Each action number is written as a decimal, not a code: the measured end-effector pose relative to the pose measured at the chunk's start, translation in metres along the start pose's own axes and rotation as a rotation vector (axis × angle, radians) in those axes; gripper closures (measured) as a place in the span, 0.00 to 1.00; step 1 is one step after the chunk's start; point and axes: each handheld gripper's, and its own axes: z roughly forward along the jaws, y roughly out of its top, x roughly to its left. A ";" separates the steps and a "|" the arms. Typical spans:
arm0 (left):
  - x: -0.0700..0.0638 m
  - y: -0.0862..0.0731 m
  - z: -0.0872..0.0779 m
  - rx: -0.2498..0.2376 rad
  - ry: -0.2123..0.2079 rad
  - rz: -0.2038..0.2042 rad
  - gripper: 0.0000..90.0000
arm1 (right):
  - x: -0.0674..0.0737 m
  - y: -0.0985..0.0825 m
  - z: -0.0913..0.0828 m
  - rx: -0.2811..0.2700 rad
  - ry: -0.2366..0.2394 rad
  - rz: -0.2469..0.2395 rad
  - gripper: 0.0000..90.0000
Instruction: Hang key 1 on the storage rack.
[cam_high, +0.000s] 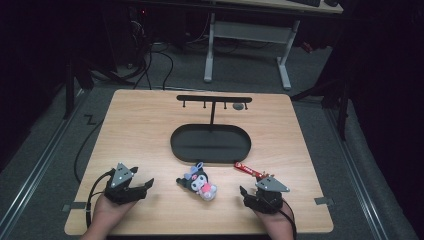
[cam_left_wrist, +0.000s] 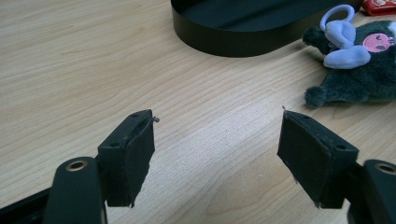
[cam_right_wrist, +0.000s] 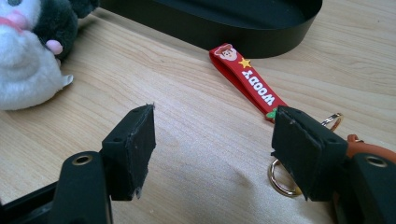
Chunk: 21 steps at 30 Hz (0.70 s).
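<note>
A small plush toy (cam_high: 199, 183) in black, white and pink with a lilac bow and loop lies on the wooden table between my two grippers; its dark side (cam_left_wrist: 355, 70) and its white face (cam_right_wrist: 23, 60) appear in the gripper views. A red keychain strap (cam_high: 248, 170) printed "WOODY" (cam_right_wrist: 250, 81) lies beside the black oval tray (cam_high: 210, 143), its metal rings under my right gripper's right jaw. My left gripper (cam_high: 146, 186) stands open above bare wood (cam_left_wrist: 217, 149). My right gripper (cam_high: 246, 192) is open too (cam_right_wrist: 212, 149), nothing between its jaws.
A black T-shaped hanger stand (cam_high: 213, 100) with small hooks rises from the tray's far side. The table edge (cam_high: 200, 233) runs just behind my hands. Beyond the table are a white desk frame (cam_high: 285, 65) and cables on the floor.
</note>
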 end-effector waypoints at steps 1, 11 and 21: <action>0.000 0.000 0.001 0.003 0.000 0.001 0.31 | 0.000 0.000 0.000 0.000 0.000 -0.001 0.34; 0.000 -0.002 0.001 0.009 0.003 0.013 0.31 | -0.002 -0.001 0.001 0.007 0.010 0.004 0.34; -0.001 -0.003 0.002 0.014 0.003 0.041 0.30 | -0.002 -0.003 0.002 0.018 0.017 0.004 0.35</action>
